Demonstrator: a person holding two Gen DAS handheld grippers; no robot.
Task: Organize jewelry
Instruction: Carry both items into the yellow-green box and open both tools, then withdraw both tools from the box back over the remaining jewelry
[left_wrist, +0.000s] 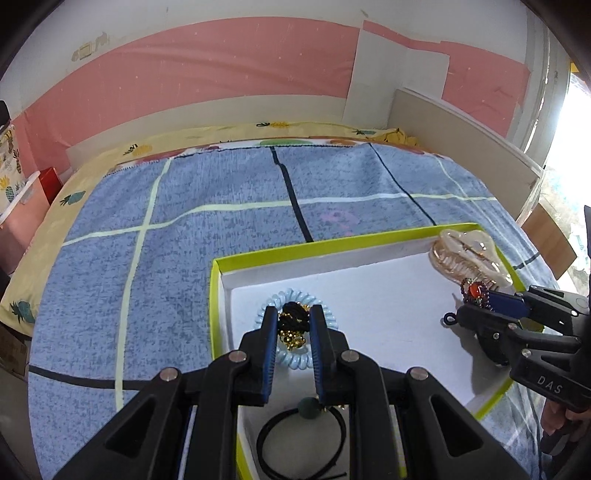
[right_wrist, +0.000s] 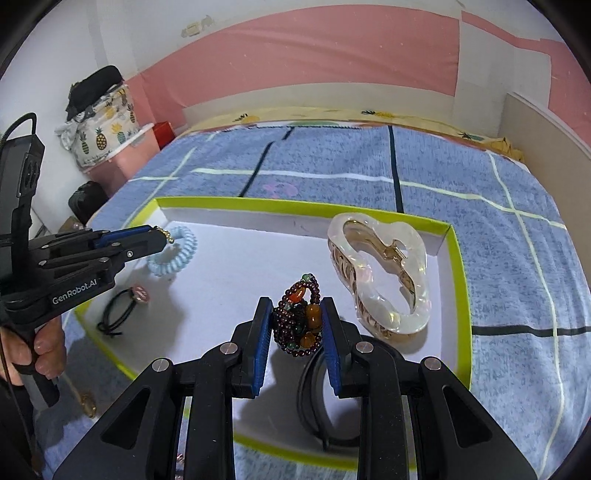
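Gripping a black-and-gold beaded bunch (left_wrist: 291, 326), left gripper (left_wrist: 292, 314), right gripper (right_wrist: 296, 306) clamping glossy round-bead bracelet (right_wrist: 298, 317), white card tray (right_wrist: 229, 280).

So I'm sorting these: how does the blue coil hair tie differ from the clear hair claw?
The coil hair tie is a small, opaque blue ring lying flat; the hair claw is far larger, clear, with gold teeth, resting on its side. Both lie in the tray.

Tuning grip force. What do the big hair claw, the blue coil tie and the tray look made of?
Hair claw: looks like glossy translucent plastic, pearly sheen, gold metal spring and teeth.
Coil tie: pale blue spiral, probably soft glossy plastic.
Tray: likely cardboard, matte white inside, lime edges, thin folded walls.
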